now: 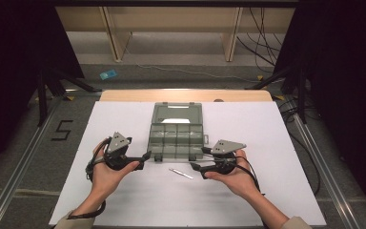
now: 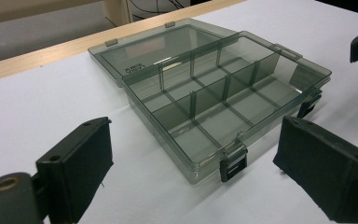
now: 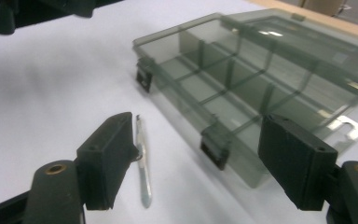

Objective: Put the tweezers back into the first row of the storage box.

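Thin metal tool (image 3: pixel 142 161) lies lengthwise beside right gripper (image 3: pixel 198 161) – nearer than left gripper (image 2: pixel 191 175) (both spread, empty) – organizer box (image 1: pixel 177 132) just beyond

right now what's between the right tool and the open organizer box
Bare white table between them, seen in the right gripper view; the right tool hangs beside the open organizer box, and the small metal blade lies off to one side.
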`<state>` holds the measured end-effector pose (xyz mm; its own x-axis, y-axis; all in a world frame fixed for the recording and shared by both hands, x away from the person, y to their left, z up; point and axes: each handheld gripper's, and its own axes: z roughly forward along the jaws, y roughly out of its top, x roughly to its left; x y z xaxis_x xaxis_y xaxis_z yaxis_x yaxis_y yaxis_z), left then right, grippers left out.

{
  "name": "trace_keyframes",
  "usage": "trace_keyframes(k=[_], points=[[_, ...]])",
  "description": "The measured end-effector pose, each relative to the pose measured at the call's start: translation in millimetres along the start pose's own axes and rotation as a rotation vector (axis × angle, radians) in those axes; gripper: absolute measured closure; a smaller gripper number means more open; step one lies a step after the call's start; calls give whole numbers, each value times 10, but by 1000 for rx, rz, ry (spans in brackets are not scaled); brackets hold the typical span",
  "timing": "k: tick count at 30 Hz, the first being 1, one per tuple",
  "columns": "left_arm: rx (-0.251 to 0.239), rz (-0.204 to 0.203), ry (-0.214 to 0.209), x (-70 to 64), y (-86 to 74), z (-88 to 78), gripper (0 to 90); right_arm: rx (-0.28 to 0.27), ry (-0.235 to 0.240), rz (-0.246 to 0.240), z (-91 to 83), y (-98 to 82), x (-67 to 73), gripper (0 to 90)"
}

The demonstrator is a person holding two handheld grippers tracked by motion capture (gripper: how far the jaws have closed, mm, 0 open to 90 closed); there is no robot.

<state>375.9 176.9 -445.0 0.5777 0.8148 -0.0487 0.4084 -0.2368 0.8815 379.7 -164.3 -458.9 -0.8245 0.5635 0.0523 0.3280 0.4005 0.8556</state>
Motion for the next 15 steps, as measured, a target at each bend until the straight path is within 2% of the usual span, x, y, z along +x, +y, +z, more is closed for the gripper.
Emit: trace_keyframes(k=[4, 11, 14, 15], points=[[-6, -8, 0, 7, 1, -5, 98, 26, 34, -34, 104, 11, 90, 302], [-5, -8, 0, 23, -1, 2, 98, 66, 64, -49, 246, -27, 164, 339], [0, -1, 1, 21, 3, 18, 99, 96, 81, -53, 333, -56, 210, 390], [0, -11, -2, 13, 1, 24, 99, 107, 86, -60, 356, -64, 217, 404]])
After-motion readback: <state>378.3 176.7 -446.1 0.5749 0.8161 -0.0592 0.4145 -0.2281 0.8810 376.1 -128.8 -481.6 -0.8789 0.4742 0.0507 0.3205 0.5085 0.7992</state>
